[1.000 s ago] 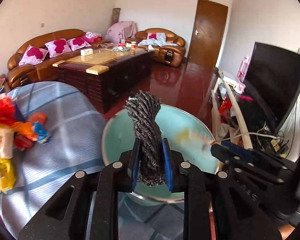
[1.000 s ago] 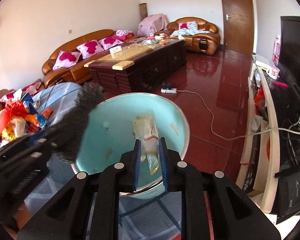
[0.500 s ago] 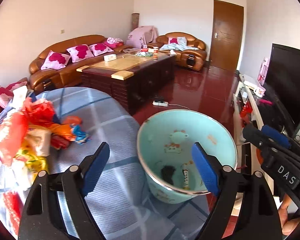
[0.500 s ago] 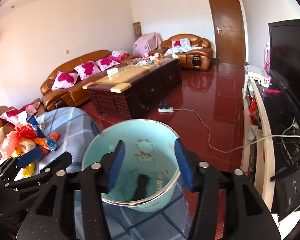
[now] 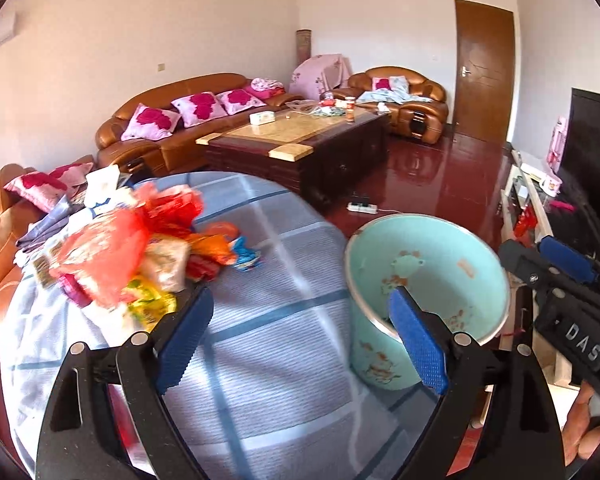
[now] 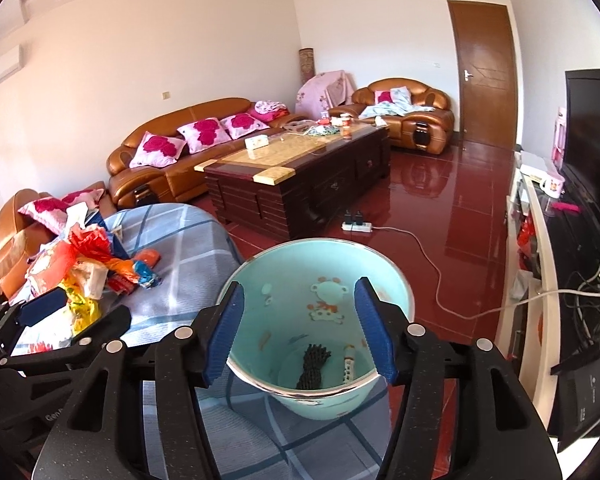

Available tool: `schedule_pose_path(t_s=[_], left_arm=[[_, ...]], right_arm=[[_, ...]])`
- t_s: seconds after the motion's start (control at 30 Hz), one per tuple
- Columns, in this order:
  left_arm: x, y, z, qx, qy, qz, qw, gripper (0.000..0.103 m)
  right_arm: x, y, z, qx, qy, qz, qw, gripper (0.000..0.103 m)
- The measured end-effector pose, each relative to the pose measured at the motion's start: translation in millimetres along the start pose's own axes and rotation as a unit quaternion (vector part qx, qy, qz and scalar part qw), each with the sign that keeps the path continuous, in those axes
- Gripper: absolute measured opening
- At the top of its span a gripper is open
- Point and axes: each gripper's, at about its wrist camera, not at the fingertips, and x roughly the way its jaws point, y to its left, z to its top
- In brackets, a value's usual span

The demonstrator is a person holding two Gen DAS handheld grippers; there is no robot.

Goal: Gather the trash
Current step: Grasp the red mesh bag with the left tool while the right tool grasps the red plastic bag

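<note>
Both empty: left tool (image 5: 300,344) wide, right tool (image 6: 300,334) opening above the pale-green plastic bucket (image 6: 328,404). Next, swing left to the heap of colourful crinkled wrappers (image 5: 140,256) on the blue checked surface (image 5: 268,344); pinch one loose edge.

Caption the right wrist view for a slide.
Right tool, jaws opening and empty, above the bin holding a dark twisted bundle and a small wrapper; trash pile at left.

In the left wrist view the right-hand pad (image 5: 418,340) hides the bin's (image 5: 380,364) floor; the trash pile (image 5: 120,256) beyond the left-hand pad is blurred.
</note>
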Motion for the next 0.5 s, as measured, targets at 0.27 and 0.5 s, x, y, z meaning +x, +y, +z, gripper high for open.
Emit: schedule_pose_path(t_s=[0.27, 0.5], left_arm=[[-12.2, 41.7, -15.5, -0.024, 0.007, 0.029, 0.9993, 0.088], [-18.9, 93.3, -34.4, -0.072, 0.021, 0.081, 0.9939, 0.087]], right_arm=[[-7.8, 24.5, -3.0, -0.026, 0.0, 0.022, 0.999, 0.057], [-11.5, 50.6, -7.9, -0.049, 0.007, 0.046, 0.998, 0.057]])
